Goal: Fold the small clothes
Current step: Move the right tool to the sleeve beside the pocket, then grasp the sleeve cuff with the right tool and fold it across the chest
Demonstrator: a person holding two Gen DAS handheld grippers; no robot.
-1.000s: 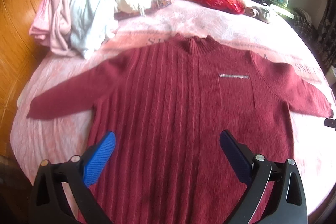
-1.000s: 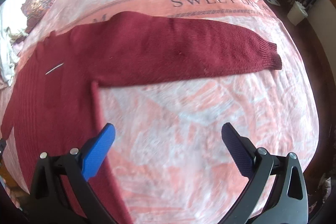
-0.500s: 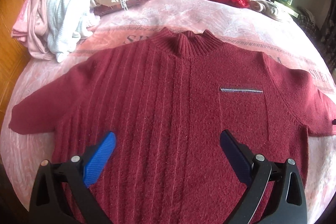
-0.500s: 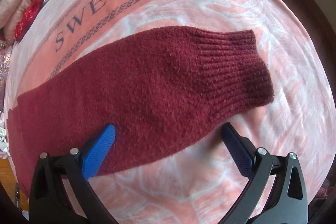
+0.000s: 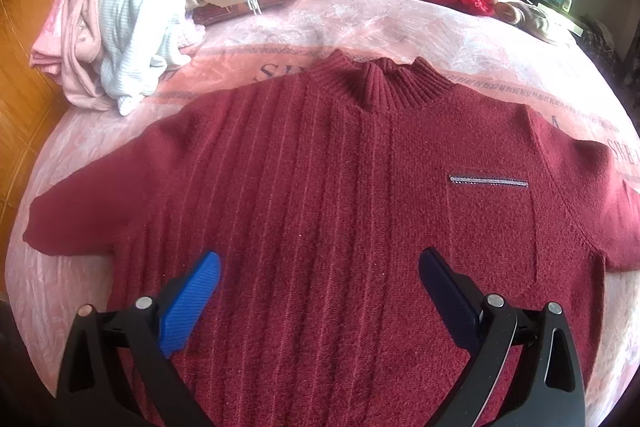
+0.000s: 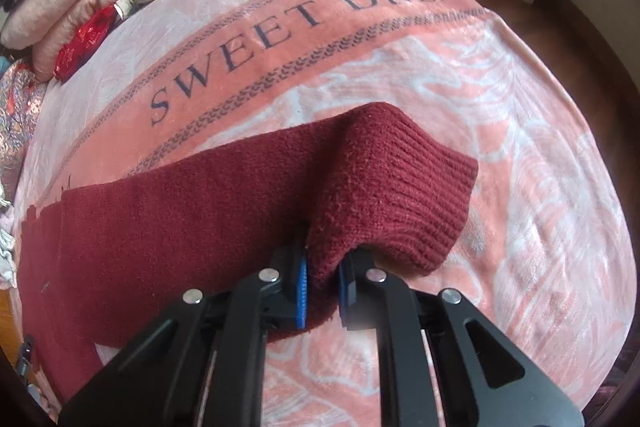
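Maroon knit sweater [image 5: 320, 211] spread flat, front up, on the pink blanket [image 6: 440, 75] of the bed. Its sleeve cuff [image 6: 400, 187] is pinched by the right gripper [image 6: 322, 287]. The left gripper [image 5: 320, 287] is held wide above the chest.

One maroon sweater [image 5: 320, 207], one pink blanket [image 6: 520, 107], two hand-held grippers [image 5: 320, 279]

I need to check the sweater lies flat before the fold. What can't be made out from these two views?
- Sweater hem: left wrist view, cut off by the bottom edge and the left gripper.
- Left cuff: left wrist view, lost at the dark left rim.
- Sleeve edge in the jaws: right wrist view, covered by the shut right gripper.
- Sweater body: right wrist view, cut off at the left edge.
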